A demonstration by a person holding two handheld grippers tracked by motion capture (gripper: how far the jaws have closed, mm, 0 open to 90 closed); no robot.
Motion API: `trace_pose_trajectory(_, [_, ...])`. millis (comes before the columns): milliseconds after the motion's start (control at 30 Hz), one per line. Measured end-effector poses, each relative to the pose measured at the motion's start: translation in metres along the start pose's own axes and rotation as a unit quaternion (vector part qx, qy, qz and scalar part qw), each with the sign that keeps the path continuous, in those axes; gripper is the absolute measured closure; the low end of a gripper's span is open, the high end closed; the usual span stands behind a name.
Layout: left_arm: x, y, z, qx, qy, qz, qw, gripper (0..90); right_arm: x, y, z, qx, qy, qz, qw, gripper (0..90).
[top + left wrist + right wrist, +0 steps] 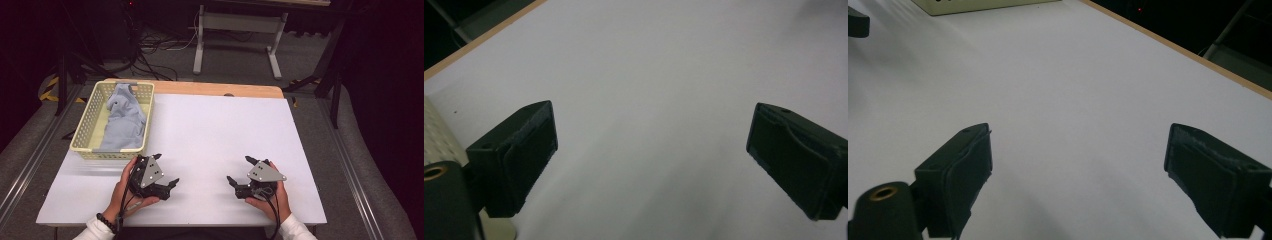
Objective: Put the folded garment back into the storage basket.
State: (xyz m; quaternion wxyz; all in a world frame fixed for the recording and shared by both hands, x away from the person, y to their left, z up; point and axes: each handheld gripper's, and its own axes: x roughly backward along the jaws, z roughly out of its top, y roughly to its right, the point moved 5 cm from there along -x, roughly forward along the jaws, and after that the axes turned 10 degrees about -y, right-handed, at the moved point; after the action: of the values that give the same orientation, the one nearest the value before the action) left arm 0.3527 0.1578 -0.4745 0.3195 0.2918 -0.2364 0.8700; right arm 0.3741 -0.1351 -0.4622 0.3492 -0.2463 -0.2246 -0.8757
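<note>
At the near edge of the white table (215, 135), a person holds 2 two-jaw grippers low over the bare surface, each with its black jaws spread wide and nothing between them. The left gripper (166, 170) sits in the person's left hand (125, 192), its grey three-cornered plate facing up and its jaws pointing right and slightly away, toward the middle of the table. In the left gripper view that same gripper (651, 150) looks out over plain white tabletop, the 2 pads far apart at either side. The right gripper (239, 171) sits in the right hand (272, 197), well apart from the left one, its jaws aimed left toward the table's middle. In the right gripper view, the right gripper (1078, 160) also shows wide-set pads with only white surface between them.

Nearest the left gripper, just beyond it at the table's left side, stands a pale yellow perforated basket (85, 131). A grey-blue cloth (122, 122) lies crumpled inside it, one end riding up against the far rim. The basket's near wall stands just beyond the left hand, not touching it. A corner of the basket (988, 5) shows at the top of the right gripper view. A wooden strip (220, 90) edges the far side of the table, with cables and a white-legged frame (240, 35) on the dark floor beyond.
</note>
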Motion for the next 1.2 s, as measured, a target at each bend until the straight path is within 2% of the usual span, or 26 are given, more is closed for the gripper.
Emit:
trace_pose_trajectory(133, [-0.0001,0.0021,-0.0037,0.004,-0.006,-0.009,0.9999,5.7,0.0009,-0.0005,0.0004,-0.001,0.004,0.002,1.0,12.5])
trace_pose_trajectory(233, [0.0006,0.0016,-0.0015,0.006,0.0,-0.015,0.9999,5.6,-0.0003,-0.0009,-0.0004,-0.001,0.001,0.001,1.0,12.5])
trace_pose_trajectory(467, [0.0015,0.0062,-0.0029,-0.006,0.001,-0.022,0.9997,5.4,-0.0012,-0.0026,0.0003,0.006,-0.002,-0.005,1.0,12.6])
trace_pose_trajectory(633, [0.003,0.0052,-0.0015,-0.005,0.006,-0.018,0.9998,5.6,-0.0032,-0.0012,-0.0012,0.004,-0.007,-0.005,1.0,12.7])
trace_pose_trajectory(1200, [0.0012,0.0031,-0.0033,0.0,-0.001,-0.018,0.9998,6.1,-0.0049,0.0014,-0.003,0.009,-0.017,-0.012,0.9997,12.7])
